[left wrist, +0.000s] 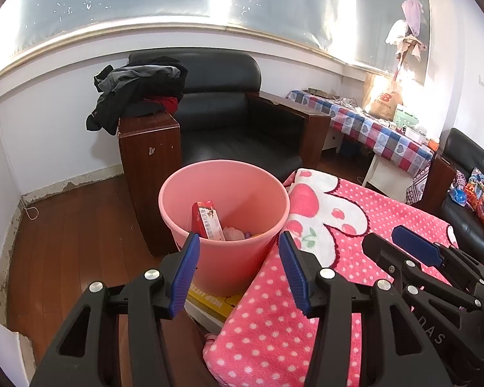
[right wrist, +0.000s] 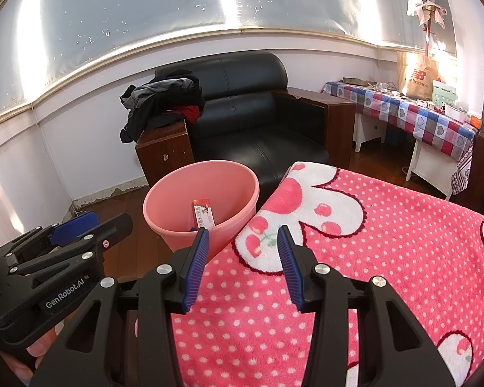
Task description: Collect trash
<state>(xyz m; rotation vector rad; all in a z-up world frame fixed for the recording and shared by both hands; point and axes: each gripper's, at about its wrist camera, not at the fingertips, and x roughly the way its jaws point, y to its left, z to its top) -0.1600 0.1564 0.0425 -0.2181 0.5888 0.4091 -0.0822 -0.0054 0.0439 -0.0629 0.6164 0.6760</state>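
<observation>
Both grippers empty by the bin.
Left gripper [left wrist: 238,242] and right gripper [right wrist: 241,237] jaws open; carton [left wrist: 206,219] inside pink bin [left wrist: 242,258].

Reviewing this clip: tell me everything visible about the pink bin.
The pink bin is a round, tapered bucket of smooth plastic, upright, with no lid. It stands on a yellow book beside the pink polka-dot blanket, which lies against its side. Inside, a red and white carton leans on end over pale crumpled scraps. Neither gripper touches it.
</observation>
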